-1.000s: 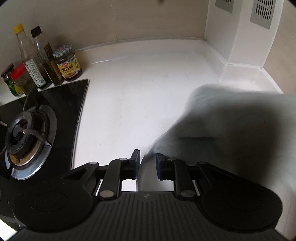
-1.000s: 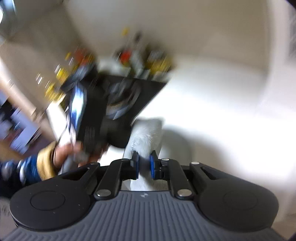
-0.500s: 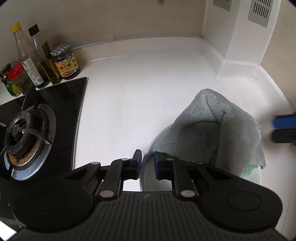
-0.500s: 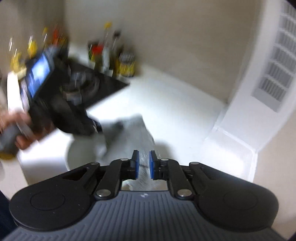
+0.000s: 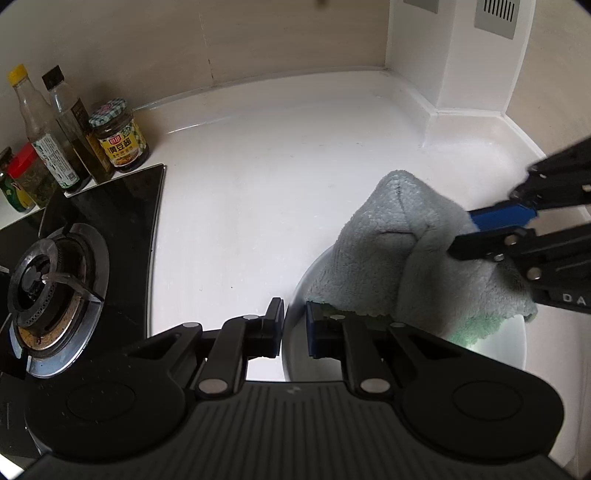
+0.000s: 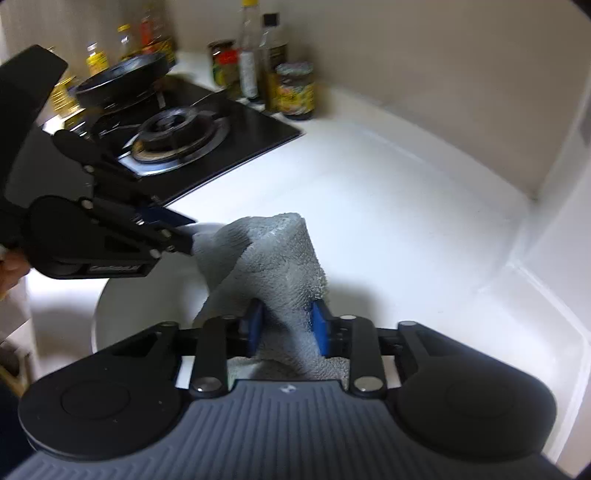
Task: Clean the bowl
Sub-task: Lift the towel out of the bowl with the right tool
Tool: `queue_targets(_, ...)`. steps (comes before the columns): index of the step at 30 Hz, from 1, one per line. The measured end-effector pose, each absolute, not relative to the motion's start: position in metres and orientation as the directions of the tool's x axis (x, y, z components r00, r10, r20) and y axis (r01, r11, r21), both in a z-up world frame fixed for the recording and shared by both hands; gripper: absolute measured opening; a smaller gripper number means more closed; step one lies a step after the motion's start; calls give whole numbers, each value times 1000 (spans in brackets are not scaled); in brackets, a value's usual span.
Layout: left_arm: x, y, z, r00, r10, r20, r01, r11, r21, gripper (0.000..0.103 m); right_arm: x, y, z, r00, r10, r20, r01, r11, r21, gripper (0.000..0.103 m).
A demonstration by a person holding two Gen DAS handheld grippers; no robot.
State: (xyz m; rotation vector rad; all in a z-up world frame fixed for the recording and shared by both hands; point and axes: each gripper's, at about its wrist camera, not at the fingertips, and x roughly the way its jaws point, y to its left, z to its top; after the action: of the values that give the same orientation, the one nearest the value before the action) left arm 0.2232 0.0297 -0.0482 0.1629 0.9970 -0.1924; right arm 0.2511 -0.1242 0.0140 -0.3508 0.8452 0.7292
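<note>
- Starting left: gas hob [image 5: 110, 221] with its burner [image 5: 48, 280] sits at the left of your left-wrist view, black glass on the white countertop [image 5: 258, 184].
- Behind the hob against the wall: two bottles, one yellow-capped [image 5: 33, 122], one black-capped [image 5: 70, 122], plus a checked-lid sauce jar [image 5: 118, 134].
- Your left gripper [image 5: 294, 328] straddles the near rim of the white bowl [image 5: 295, 354]: one finger outside, one inside. Jaws narrow and have just been closing; rim is between them. Can't tell whether the pads actually press on it.
- Bowl rests on the countertop, right of the hob, directly in front of your left gripper.
- Grey-green microfibre cloth [image 5: 399, 258] is bunched up over the bowl, covering most of its inside.
- Your right gripper [image 6: 287, 326] comes in from the right of the left view; jaws have just been closing and are clamped on a fold of the cloth [image 6: 273, 258], blue pads pressed on either side.
- Far right: white boxed-in wall corner [image 5: 443, 55] with grey vent grilles [image 5: 495, 16].
</note>
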Motion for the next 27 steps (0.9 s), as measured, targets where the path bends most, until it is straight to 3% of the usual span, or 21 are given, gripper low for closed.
queue_targets(6, 224, 35, -42, 524, -107, -845, 227, 974, 18, 10, 214, -139, 45, 568, 414, -711, -601, 799, -15, 5)
queue_targets(10, 217, 42, -26, 564, -116, -818, 213, 977, 8, 5, 188, -163, 90, 706, 377, -600, -472, 882, -2, 5)
queue_targets(13, 208, 47, -8, 618, -110, -778, 187, 982, 9, 5, 169, -186, 116, 802, 308, -512, -339, 940, 36, 5)
queue_targets(15, 200, 48, 2, 644, -111, -757, 180, 984, 8, 5, 152, -210, 118, 853, 240, -463, -192, 970, 149, 5)
queue_targets(18, 187, 44, 10, 660, -118, -742, 188, 982, 11, 5, 140, -223, 91, 843, 219, -491, -89, 958, 274, 5)
queue_targets(21, 174, 34, 8, 668, -94, -738, 196, 979, 53, 5, 133, -223, 37, 778, 198, -596, 37, 933, 358, 5)
queue_targets(23, 164, 27, 4, 674, -62, -736, 191, 977, 92, 5, 130, -217, 5, 722, 155, -674, 112, 936, 334, 5)
queue_targets(27, 149, 21, -1, 672, -51, -738, 195, 975, 109, 5, 120, -195, -25, 658, -15, -753, 169, 977, 127, 5)
